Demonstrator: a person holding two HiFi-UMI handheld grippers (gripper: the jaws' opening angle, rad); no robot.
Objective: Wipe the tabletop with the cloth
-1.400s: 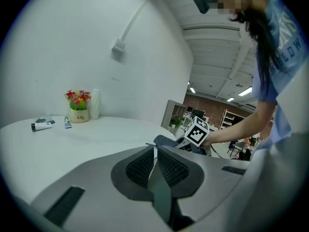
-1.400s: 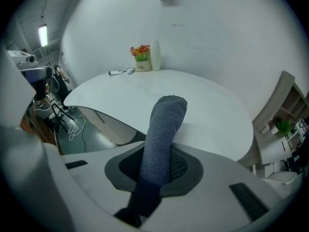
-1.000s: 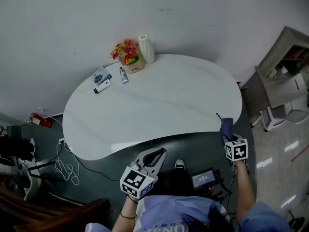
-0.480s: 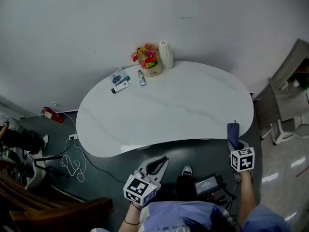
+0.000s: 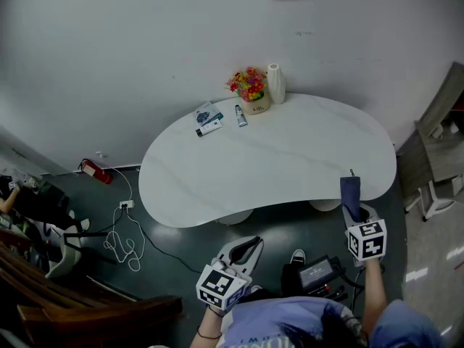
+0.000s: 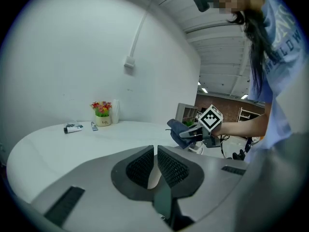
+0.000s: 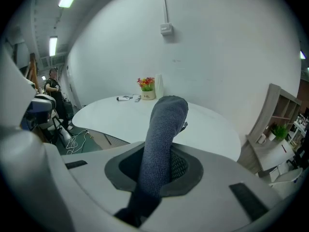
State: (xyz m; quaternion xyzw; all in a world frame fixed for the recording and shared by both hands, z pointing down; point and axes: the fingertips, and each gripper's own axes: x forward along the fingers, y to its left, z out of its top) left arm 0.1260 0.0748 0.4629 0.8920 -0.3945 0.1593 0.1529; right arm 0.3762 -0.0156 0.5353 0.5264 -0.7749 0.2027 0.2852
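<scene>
A white kidney-shaped tabletop [image 5: 275, 158] fills the middle of the head view. My right gripper [image 5: 354, 207] is shut on a dark blue-grey cloth [image 5: 350, 194], held just off the table's near right edge. In the right gripper view the cloth [image 7: 161, 139] stands up out of the closed jaws, bent over at its top. My left gripper [image 5: 246, 249] hovers below the table's near edge, shut with nothing between its pads [image 6: 155, 166]. The left gripper view also shows the cloth [image 6: 179, 128] in the other gripper.
At the table's far edge stand a flower pot [image 5: 251, 96], a white ribbed vase [image 5: 275, 83], a small tube [image 5: 240, 116] and a flat packet [image 5: 209, 118]. A shelf unit [image 5: 438, 158] stands at right. Cables [image 5: 123, 238] and a red object [image 5: 94, 171] lie on the dark floor at left.
The view has pulled back and shifted, so the table sits further right and higher. Both grippers have dropped slightly in the frame; the right one still holds the cloth.
</scene>
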